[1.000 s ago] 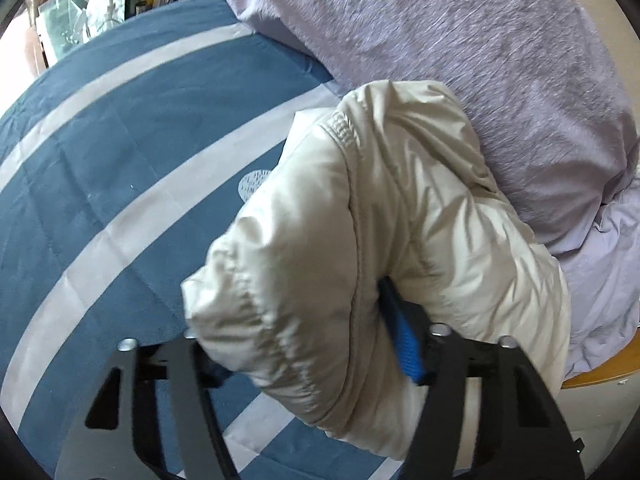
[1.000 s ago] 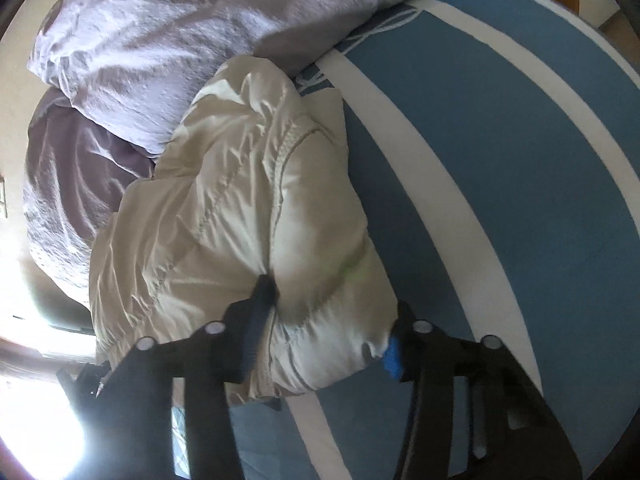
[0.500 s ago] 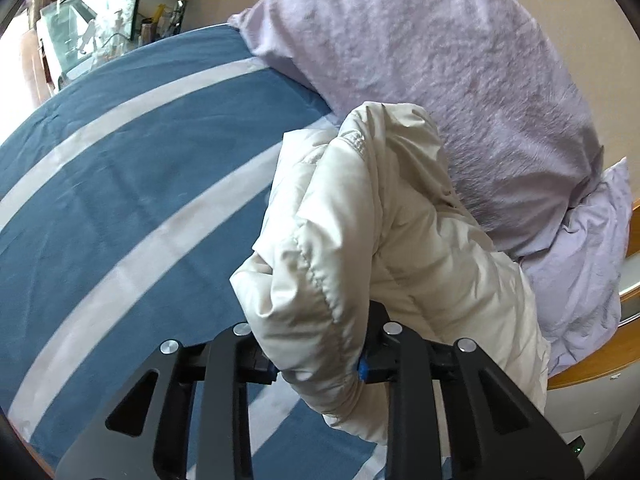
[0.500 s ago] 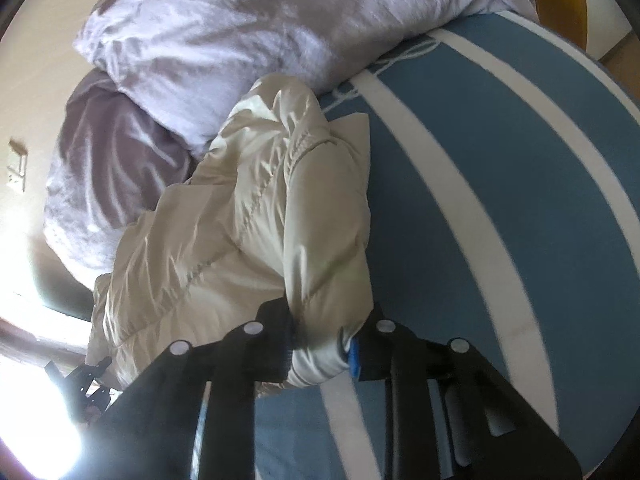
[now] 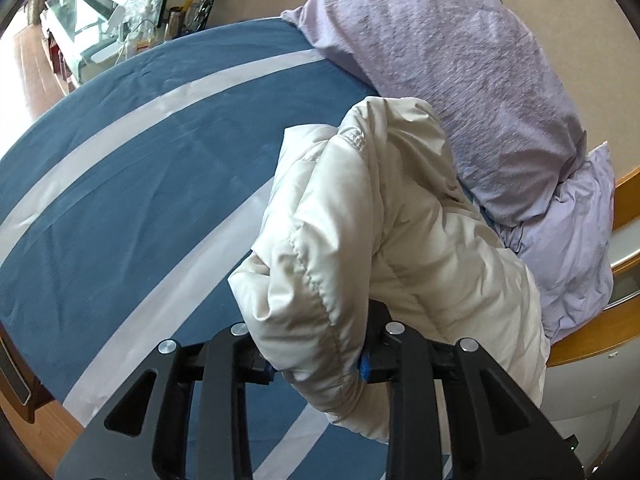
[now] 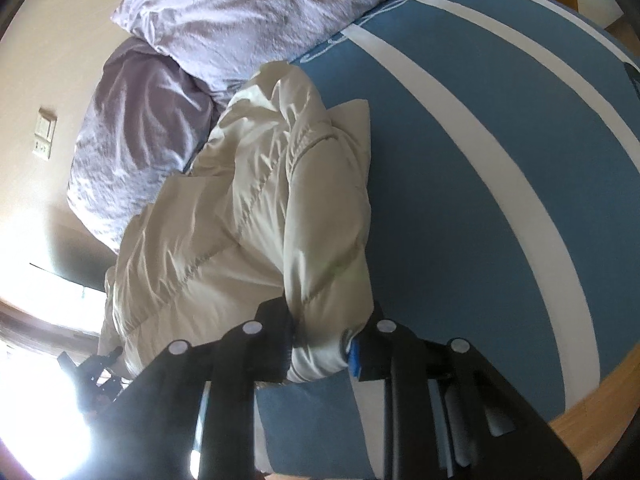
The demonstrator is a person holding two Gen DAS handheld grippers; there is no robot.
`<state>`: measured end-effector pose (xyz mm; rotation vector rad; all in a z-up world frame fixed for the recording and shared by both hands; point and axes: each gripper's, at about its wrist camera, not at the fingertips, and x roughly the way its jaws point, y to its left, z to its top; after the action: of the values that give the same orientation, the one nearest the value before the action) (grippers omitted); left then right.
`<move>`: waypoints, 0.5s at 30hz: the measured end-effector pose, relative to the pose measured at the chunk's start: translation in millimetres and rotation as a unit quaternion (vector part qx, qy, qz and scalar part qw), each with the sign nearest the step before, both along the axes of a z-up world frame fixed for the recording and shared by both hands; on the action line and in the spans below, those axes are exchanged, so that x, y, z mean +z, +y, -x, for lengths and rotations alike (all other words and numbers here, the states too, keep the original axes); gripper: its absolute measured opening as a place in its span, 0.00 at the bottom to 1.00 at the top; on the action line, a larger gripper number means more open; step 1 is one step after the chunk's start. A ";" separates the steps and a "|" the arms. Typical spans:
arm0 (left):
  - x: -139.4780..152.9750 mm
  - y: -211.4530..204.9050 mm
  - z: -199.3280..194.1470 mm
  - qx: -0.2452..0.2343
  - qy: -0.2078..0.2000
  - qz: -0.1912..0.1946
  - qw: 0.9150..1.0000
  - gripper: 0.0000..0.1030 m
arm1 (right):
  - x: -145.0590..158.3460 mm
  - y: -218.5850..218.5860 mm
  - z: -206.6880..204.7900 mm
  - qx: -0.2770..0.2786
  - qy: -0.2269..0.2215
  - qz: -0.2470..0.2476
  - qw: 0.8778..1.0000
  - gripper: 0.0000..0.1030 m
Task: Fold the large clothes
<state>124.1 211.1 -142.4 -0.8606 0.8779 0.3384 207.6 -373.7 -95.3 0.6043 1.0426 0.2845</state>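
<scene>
Beside the lilac pillow (image 5: 452, 56), a cream puffer jacket (image 5: 360, 220) lies bunched on the striped bedspread (image 5: 120, 168).
Left gripper (image 5: 316, 368) and right gripper (image 6: 320, 350) each pinch a jacket fold.

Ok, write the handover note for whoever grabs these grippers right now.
Left gripper: its jaws have just been closing, now clamped on a bunched edge of the cream puffer jacket.
Right gripper: same, clamped on another bunched edge.
Jacket: crumpled in a heap on the blue striped bedspread, its far end against the lilac pillows.
Done: both grips taken.
Left: spread the jacket flat on the bed, then fold it.
</scene>
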 end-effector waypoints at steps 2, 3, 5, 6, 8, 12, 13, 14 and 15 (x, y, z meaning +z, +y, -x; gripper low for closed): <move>-1.4 0.5 1.3 0.003 0.007 -0.001 1.000 0.34 | 1.2 0.8 3.8 0.001 -0.003 0.013 1.000 0.26; -1.3 0.8 1.6 0.006 0.010 -0.002 1.000 0.38 | 3.1 0.8 3.8 -0.001 -0.003 0.021 1.000 0.31; -1.3 2.3 1.2 0.009 0.019 -0.002 1.000 0.47 | 11.0 1.8 3.5 -0.009 -0.004 0.052 0.999 0.38; -1.5 3.5 1.5 0.011 0.023 -0.003 1.000 0.53 | 15.1 1.2 4.4 -0.014 -0.009 0.069 0.997 0.41; -3.1 6.6 1.9 0.017 0.027 -0.001 0.999 0.66 | 29.4 -2.9 8.7 -0.035 -0.035 0.118 0.992 0.50; -12.1 15.2 2.9 0.037 0.032 0.023 0.999 0.79 | 52.1 -1.2 4.1 -0.040 -0.070 0.156 0.984 0.53; -14.8 17.1 3.5 0.044 0.032 0.030 0.998 0.81 | 57.2 3.9 2.1 -0.031 -0.077 0.163 0.983 0.53; -17.9 19.5 4.2 0.054 0.029 0.041 0.997 0.82 | 64.0 15.0 -0.9 -0.014 -0.091 0.173 0.981 0.53; -19.7 20.5 4.1 0.061 0.026 0.050 0.997 0.83 | 67.3 24.1 -3.3 -0.001 -0.099 0.180 0.979 0.54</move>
<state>120.0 231.6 -162.2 -1.0044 0.8982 0.4269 211.0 -349.6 -28.0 0.2432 0.8728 0.1442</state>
